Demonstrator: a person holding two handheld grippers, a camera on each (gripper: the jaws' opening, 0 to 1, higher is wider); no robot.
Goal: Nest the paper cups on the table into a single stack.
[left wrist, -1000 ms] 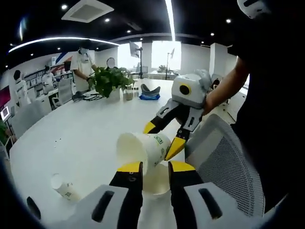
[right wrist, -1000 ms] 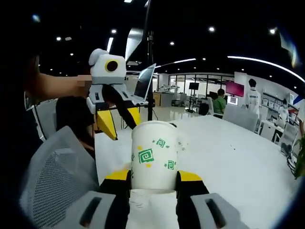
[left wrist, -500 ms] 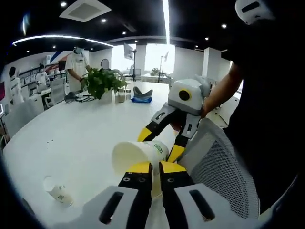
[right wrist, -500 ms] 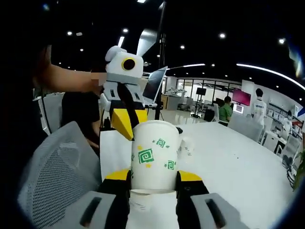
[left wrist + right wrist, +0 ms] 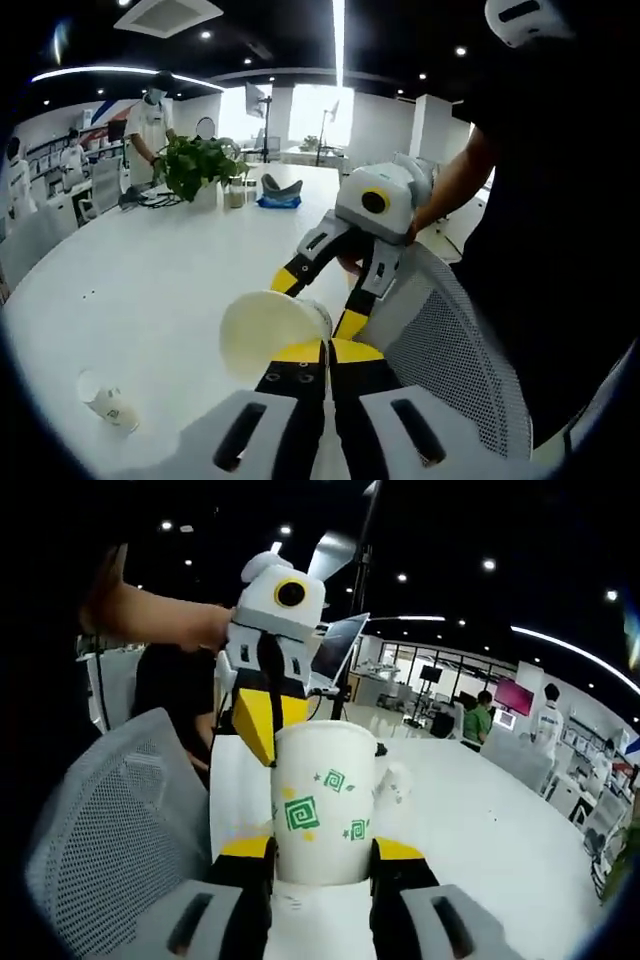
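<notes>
Paper cup (image 5: 322, 800): white, green square-spiral print, rim twd left gripper (image 5: 262, 718); clamped by its sides btwn jaws of right gripper (image 5: 322, 850), above table (image 5: 150, 290) edge.
Left gripper jaws pressed together, nothing btwn, tips at cup's rim.
2nd cup (image 5: 103, 402): on its side, 8 o'clock in left gripper view.
Step, my guess: keep held cup steady, fetch the lying one next, align axes before nesting.

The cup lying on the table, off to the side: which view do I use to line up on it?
The left gripper view. There the loose paper cup lies on its side on the white table, unobstructed. In the right gripper view, a small cup peeks from behind the held cup; whether it's the same one, I can't tell.
</notes>
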